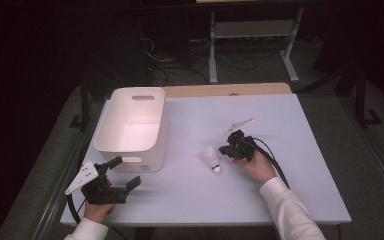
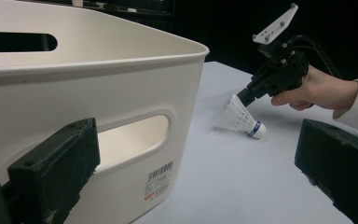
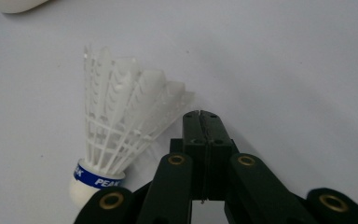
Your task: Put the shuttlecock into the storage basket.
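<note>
Shuttlecock point(image 1: 212, 160) lies on its side at centre of the high view, on the table point(image 1: 280, 125). Right gripper point(image 1: 226, 149), jaws pressed together and holding nothing, tips at its feather skirt. Left gripper point(image 1: 125, 172) lower left, jaws wide apart, empty, facing the white bin point(image 1: 130, 125).

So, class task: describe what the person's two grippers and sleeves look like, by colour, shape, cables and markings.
Both are black, angular tools. The left gripper has blocky rectangular jaws and a pale three-cornered plate on top. The right gripper has slim black jaws on linked bars with brass-coloured pivot pins, a pale plate too, and a thick black cable trailing back. Both sleeves are white.
</note>
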